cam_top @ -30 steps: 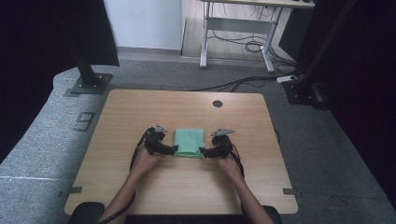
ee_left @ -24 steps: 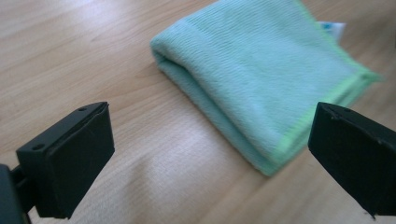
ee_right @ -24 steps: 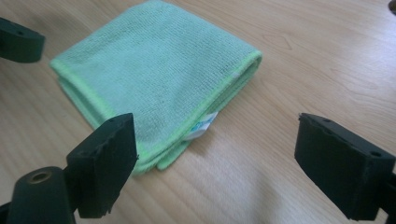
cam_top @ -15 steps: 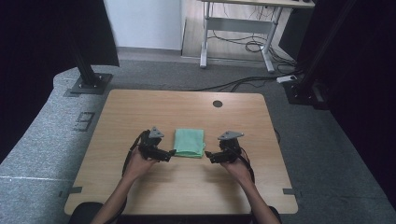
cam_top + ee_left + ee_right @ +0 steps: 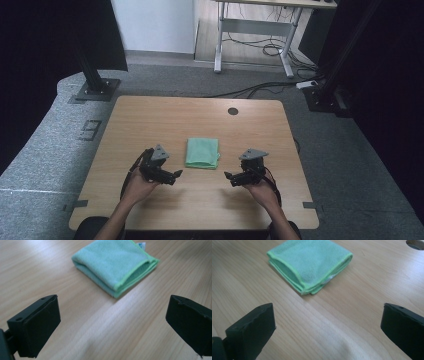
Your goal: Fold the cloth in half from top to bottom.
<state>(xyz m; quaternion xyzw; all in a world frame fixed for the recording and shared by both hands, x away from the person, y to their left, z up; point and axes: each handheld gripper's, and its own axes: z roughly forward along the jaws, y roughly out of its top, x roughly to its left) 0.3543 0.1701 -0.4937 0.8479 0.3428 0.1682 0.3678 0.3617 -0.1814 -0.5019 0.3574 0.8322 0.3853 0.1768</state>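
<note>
A folded green cloth (image 5: 202,153) lies flat on the wooden table (image 5: 150,120), near its middle. My left gripper (image 5: 176,175) hovers to the cloth's near left, open, with nothing between its fingers. My right gripper (image 5: 229,177) hovers to the near right; its jaws have just been opening and hold nothing. In the left gripper view the cloth (image 5: 113,263) lies ahead of the open left gripper (image 5: 112,312), folded edges facing it. The right gripper view has the cloth (image 5: 309,263) ahead and to the left of the open right gripper (image 5: 327,315).
A round cable hole (image 5: 232,111) sits in the table's far side, also seen as the hole (image 5: 415,243). Black stand bases (image 5: 95,91) rest on the grey floor beyond the table. A desk frame (image 5: 255,37) with cables stands farther back.
Both grippers have drawn back from the cloth's two sides toward the person and risen a little. The right jaws stand wider. The cloth stays folded in place.
</note>
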